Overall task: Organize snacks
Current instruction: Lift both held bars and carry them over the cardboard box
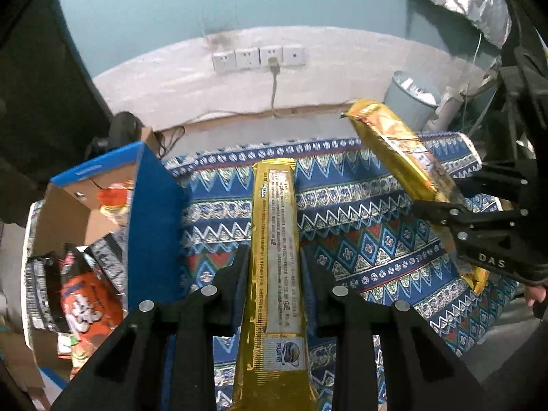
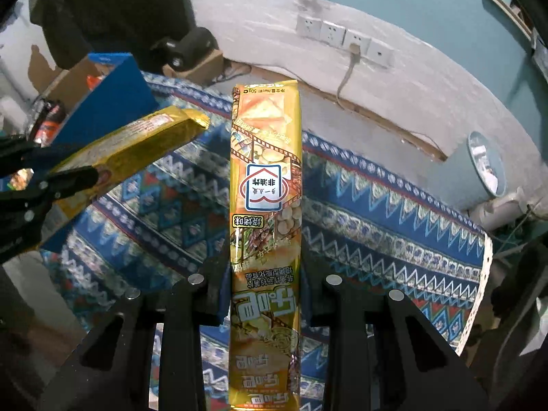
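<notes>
Patterned cloth [image 1: 376, 239] lying below both grippers. Left gripper [image 1: 274, 274] clamping one gold pack [image 1: 275, 239], right gripper [image 2: 263, 274] clamping another [image 2: 265, 188], both lifted, likely heading to the box [image 1: 150, 212] at left.

A long gold pack [image 1: 277, 274] runs up the middle of the left wrist view, its printed back side showing small text and a round logo near the bottom. It is clamped at mid-length, off the tabletop. A second gold pack [image 2: 265, 226] fills the centre of the right wrist view, front side up with a white house-shaped logo, also clamped and lifted. At the left of the left wrist view, a blue box [image 1: 150, 212] stands open, with an orange bag [image 1: 87, 308] and other snacks inside.
</notes>
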### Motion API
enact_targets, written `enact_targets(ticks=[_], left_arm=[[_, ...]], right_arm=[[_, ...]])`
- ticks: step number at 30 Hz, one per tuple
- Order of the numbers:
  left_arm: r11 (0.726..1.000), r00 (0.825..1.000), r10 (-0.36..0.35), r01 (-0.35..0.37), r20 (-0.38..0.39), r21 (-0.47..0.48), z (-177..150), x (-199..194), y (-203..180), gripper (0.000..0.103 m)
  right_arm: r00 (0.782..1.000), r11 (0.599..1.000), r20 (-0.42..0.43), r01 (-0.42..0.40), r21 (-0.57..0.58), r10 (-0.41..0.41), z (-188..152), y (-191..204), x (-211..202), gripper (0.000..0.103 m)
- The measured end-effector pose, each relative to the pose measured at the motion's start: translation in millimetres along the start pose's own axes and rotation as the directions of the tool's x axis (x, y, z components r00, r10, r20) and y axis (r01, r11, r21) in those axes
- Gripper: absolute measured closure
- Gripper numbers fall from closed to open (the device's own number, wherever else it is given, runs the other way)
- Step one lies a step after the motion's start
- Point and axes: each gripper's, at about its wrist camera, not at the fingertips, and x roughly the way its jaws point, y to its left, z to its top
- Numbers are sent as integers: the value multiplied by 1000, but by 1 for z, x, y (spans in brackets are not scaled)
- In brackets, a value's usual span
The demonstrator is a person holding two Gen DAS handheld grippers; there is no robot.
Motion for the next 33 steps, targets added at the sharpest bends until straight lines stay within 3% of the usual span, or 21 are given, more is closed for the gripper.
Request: enact_targets(ticks=[12,24,33], left_arm=[[999,993,35,-30,111,-44,-9,-56,45,74],[988,987,42,-18,156,-155,-28,-85,110,74],[966,980,88,-40,177,-255,-39,-97,167,74]], right_arm=[[996,997,60,-68,-36,70,40,50,-29,73],[988,986,69,-134,-94,141,87,118,-38,73],[980,975,55,-183,-126,191,117,164,-29,73]])
